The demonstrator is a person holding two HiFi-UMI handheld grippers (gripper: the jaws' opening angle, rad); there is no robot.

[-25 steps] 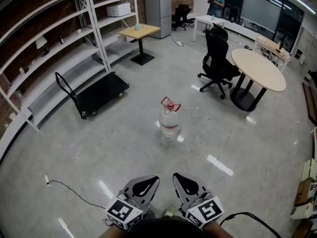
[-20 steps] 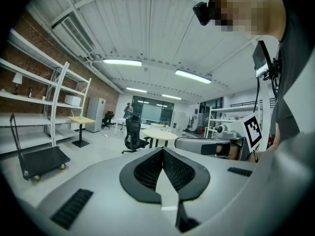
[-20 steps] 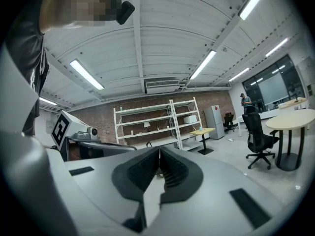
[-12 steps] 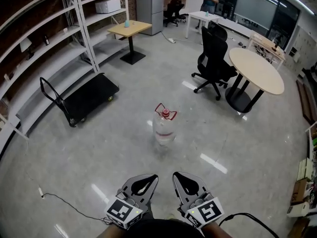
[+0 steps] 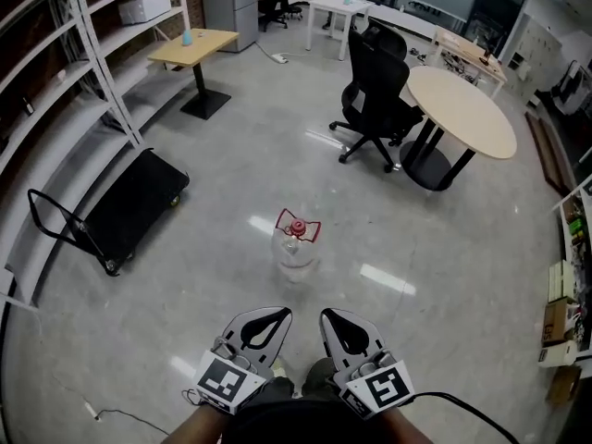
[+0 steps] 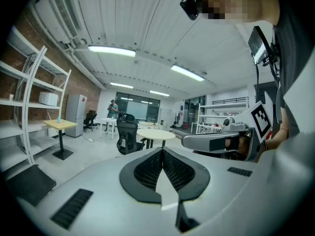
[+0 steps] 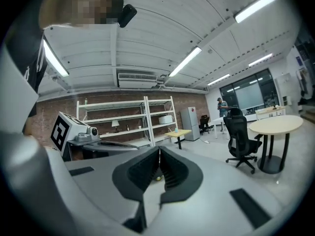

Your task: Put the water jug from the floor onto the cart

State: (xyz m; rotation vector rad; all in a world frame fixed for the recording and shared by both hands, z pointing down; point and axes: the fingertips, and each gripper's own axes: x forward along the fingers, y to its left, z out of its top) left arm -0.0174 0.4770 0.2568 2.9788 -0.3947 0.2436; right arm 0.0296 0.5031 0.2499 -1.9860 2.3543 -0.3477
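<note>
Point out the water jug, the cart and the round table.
water jug [image 5: 295,251]: head view, on its clear body.
cart [image 5: 129,203]: head view, on its black deck.
round table [image 5: 460,109]: head view, on its tabletop.

- The water jug [image 5: 295,245] has a clear body, with a red cap and a red handle.
- The cart [image 5: 129,206] is black, deck and handle alike.
- The left gripper [image 5: 268,314] and the right gripper [image 5: 340,314] are light grey with black ribbed pads.
- Each marker cube [image 5: 225,384] carries black-and-white square patterns.
- The floor [image 5: 185,294] is glossy grey with white light streaks.
- The round table [image 5: 462,109] has a beige top and a black base.
- The office chair [image 5: 375,109] is black.
- The shelving [image 5: 92,26] is white, and the wall [image 7: 98,98] behind it is red-brown brick.
</note>
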